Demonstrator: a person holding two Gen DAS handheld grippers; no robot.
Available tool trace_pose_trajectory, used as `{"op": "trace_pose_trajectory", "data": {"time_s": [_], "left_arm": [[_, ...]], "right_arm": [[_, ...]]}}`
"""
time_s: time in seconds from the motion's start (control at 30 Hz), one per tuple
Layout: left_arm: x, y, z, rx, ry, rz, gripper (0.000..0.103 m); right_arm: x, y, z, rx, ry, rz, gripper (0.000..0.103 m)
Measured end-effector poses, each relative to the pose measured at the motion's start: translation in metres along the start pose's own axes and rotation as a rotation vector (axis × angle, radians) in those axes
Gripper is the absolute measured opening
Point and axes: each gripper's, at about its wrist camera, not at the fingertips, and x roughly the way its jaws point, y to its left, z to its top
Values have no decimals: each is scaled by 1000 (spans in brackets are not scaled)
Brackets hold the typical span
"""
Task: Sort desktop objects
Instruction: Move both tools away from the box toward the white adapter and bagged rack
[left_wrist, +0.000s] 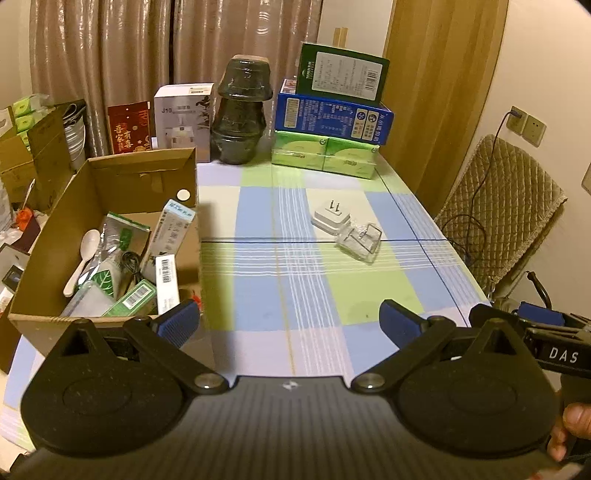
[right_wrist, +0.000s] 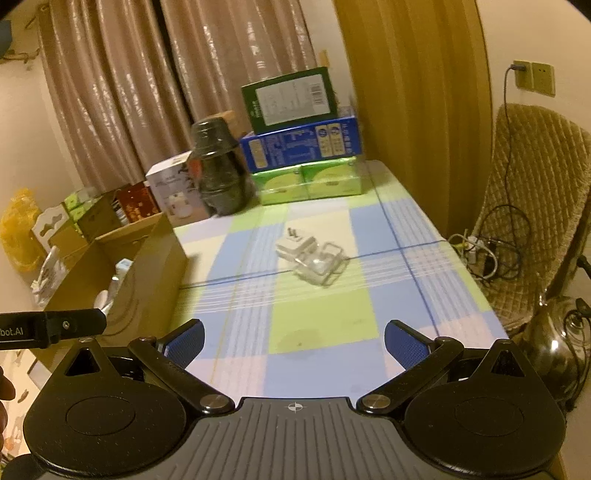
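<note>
A white plug adapter (left_wrist: 330, 219) (right_wrist: 292, 245) lies prongs up on the checked tablecloth, touching a clear plastic casing (left_wrist: 359, 242) (right_wrist: 322, 266) on its right. An open cardboard box (left_wrist: 142, 173) (right_wrist: 147, 258) stands at the table's left, holding a white spoon (left_wrist: 82, 258), foil packets, small cartons and a black cable. My left gripper (left_wrist: 290, 323) hovers open over the near table edge, its left finger beside the box's front corner. My right gripper (right_wrist: 294, 343) is open too, empty, well short of the adapter.
Along the back stand green tissue packs (left_wrist: 325, 157), a blue carton (left_wrist: 332, 116), a green box (left_wrist: 341, 74), a dark wrapped stack of bowls (left_wrist: 240, 114) and a white box (left_wrist: 183, 118). A padded chair (left_wrist: 502, 214) with cables is at the right. More boxes crowd the floor left.
</note>
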Motion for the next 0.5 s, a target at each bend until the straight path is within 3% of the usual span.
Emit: {"op": "trace_pose_trajectory", "data": {"time_s": [0.5], "left_arm": [[31,-14,10,12,21,6,102]], "right_arm": [[23,-15,2,19,20,-16,101]]}}
